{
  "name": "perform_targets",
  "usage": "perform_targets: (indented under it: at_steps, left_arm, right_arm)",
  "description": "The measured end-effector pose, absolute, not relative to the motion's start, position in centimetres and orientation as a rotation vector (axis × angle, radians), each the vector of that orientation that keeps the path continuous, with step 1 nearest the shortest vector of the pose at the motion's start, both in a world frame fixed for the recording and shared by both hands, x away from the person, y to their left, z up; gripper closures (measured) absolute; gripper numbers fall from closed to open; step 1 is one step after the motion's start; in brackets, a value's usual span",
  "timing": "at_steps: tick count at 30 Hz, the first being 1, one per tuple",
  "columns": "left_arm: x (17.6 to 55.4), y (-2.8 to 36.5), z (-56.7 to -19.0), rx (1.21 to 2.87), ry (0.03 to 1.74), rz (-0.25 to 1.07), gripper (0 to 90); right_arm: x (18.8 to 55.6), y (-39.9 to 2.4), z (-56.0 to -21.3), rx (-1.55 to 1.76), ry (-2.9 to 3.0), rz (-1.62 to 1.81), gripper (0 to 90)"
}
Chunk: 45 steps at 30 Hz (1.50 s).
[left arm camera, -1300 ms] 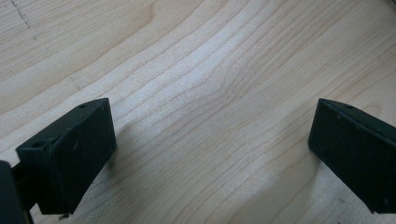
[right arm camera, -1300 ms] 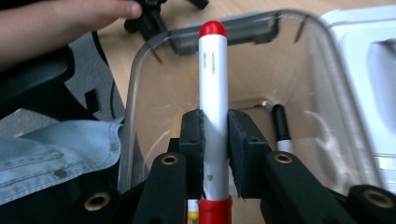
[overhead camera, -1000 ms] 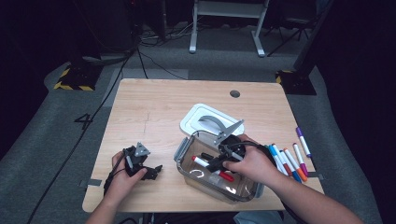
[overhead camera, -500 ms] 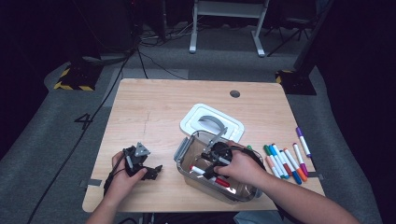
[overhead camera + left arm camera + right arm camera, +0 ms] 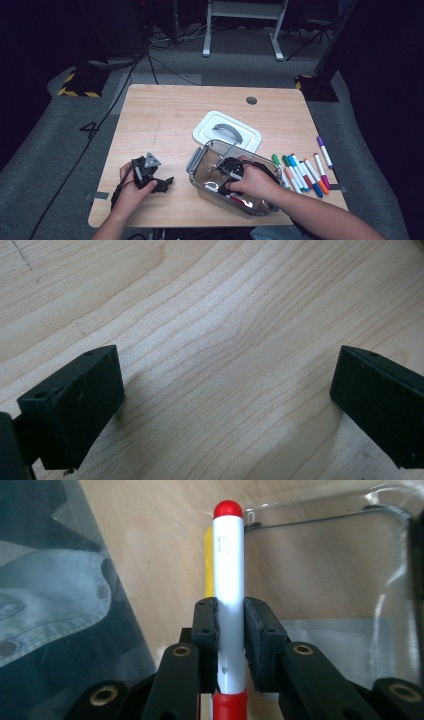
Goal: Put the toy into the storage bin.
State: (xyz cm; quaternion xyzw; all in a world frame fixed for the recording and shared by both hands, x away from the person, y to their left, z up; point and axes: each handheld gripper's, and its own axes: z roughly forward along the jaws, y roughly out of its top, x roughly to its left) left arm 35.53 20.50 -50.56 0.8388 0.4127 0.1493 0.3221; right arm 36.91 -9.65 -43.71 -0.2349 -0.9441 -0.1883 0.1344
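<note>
A dim room with grey carpet, cables and a metal stand surrounds a pale wooden tabletop [image 5: 165, 115] in the high view. On it a white lid [image 5: 226, 131] with a grey handle lies just beyond a clear plastic bin [image 5: 197, 162], and a row of coloured markers [image 5: 302, 170] lies to the right of the bin, near the table's edge. The left hand-held gripper [image 5: 167, 181] rests on the bare wood at the near left, well apart from the bin, held in the person's left hand [image 5: 131, 192]. The right hand-held gripper [image 5: 222, 176] is down inside the bin, with the right hand [image 5: 252, 182] over it; what it holds is too small to make out here.

In the left gripper view, the left hand-held gripper [image 5: 222, 405] has its two black jaws spread wide over plain wood grain, with nothing between them.

In the right gripper view, the right hand-held gripper [image 5: 231, 640] is clamped on a white marker with red cap [image 5: 228, 580]; the pads press on both sides of its barrel, and its red tip points away from the camera. A yellow marker [image 5: 208, 565] lies just behind it on the bin's clear floor, with the bin's wall and rim [image 5: 320, 517] beyond and denim cloth [image 5: 45, 605] seen through the plastic at left.
</note>
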Motion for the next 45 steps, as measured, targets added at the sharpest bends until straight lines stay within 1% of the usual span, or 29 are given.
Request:
perform_targets:
  at_steps: [9,11,12,13,16,18,19,20,21,22,24,26,28,32,36,38,40,41,42,43,45]
  left_arm:
    - [35.5,20.5,-50.6,2.201,1.085,0.392,1.3]
    - [35.5,20.5,-50.6,2.203,1.083,0.391,1.3]
    - [35.5,20.5,-50.6,2.202,1.084,0.392,1.3]
    - [35.5,20.5,-50.6,2.202,1.084,0.392,1.3]
    - [35.5,20.5,-50.6,2.202,1.084,0.392,1.3]
    - [35.5,20.5,-50.6,2.202,1.083,0.391,1.3]
    - [35.5,20.5,-50.6,2.202,1.083,0.391,1.3]
    - [35.5,20.5,-50.6,2.201,1.086,0.393,1.3]
    - [35.5,20.5,-50.6,2.203,1.084,0.392,1.3]
    - [35.5,20.5,-50.6,2.202,1.086,0.393,1.3]
    - [35.5,20.5,-50.6,2.201,1.086,0.392,1.3]
    - [35.5,20.5,-50.6,2.202,1.083,0.391,1.3]
    - [35.5,20.5,-50.6,2.202,1.083,0.391,1.3]
    - [35.5,20.5,-50.6,2.202,1.083,0.393,1.3]
    - [35.5,20.5,-50.6,2.201,1.085,0.392,1.3]
    - [35.5,20.5,-50.6,2.201,1.085,0.392,1.3]
    - [35.5,20.5,-50.6,2.197,1.088,0.392,1.2]
    - [35.5,20.5,-50.6,2.197,1.088,0.392,1.3]
    - [35.5,20.5,-50.6,2.198,1.086,0.391,1.3]
    - [35.5,20.5,-50.6,2.198,1.086,0.391,1.2]
    - [35.5,20.5,-50.6,2.198,1.088,0.393,1.3]
  right_arm:
    - [37.0,-9.2,-44.9,-0.658,-2.729,-0.505,76.5]
    - [37.1,-9.3,-44.9,-0.671,-2.732,-0.541,66.8]
    - [37.1,-9.3,-44.9,-0.671,-2.732,-0.541,66.8]
    - [37.2,-9.3,-44.8,-0.680,-2.743,-0.571,64.5]
    - [37.5,-9.8,-43.9,-0.687,-2.782,-0.655,60.6]
    - [37.7,-10.4,-42.6,-0.705,-2.815,-0.731,60.8]
    - [37.7,-10.4,-42.6,-0.705,-2.815,-0.731,60.8]
    - [37.7,-11.0,-41.5,-0.719,-2.828,-0.783,60.8]
    - [37.7,-11.0,-41.5,-0.719,-2.828,-0.783,60.8]
    - [37.7,-11.5,-40.4,-0.731,-2.835,-0.838,60.8]
    - [37.6,-11.8,-39.8,-0.733,-2.844,-0.863,60.8]
    - [37.5,-12.9,-38.0,-0.758,-2.848,-0.944,60.3]
    - [37.5,-13.7,-37.0,-0.773,-2.865,-1.000,59.5]
    - [37.5,-15.1,-35.6,-0.811,-2.880,-1.048,59.7]
    - [37.8,-18.2,-33.8,-0.922,-2.895,-1.140,60.6]
    - [37.9,-18.9,-33.6,-0.954,-2.895,-1.161,60.8]
    - [38.3,-21.1,-33.2,-1.047,-2.891,-1.188,61.3]
    - [38.3,-21.1,-33.2,-1.047,-2.891,-1.188,61.3]
    - [38.6,-22.6,-33.3,-1.112,-2.891,-1.188,61.4]
    - [38.6,-22.6,-33.3,-1.112,-2.891,-1.188,61.4]
    - [39.0,-24.3,-33.7,-1.187,-2.891,-1.173,61.7]
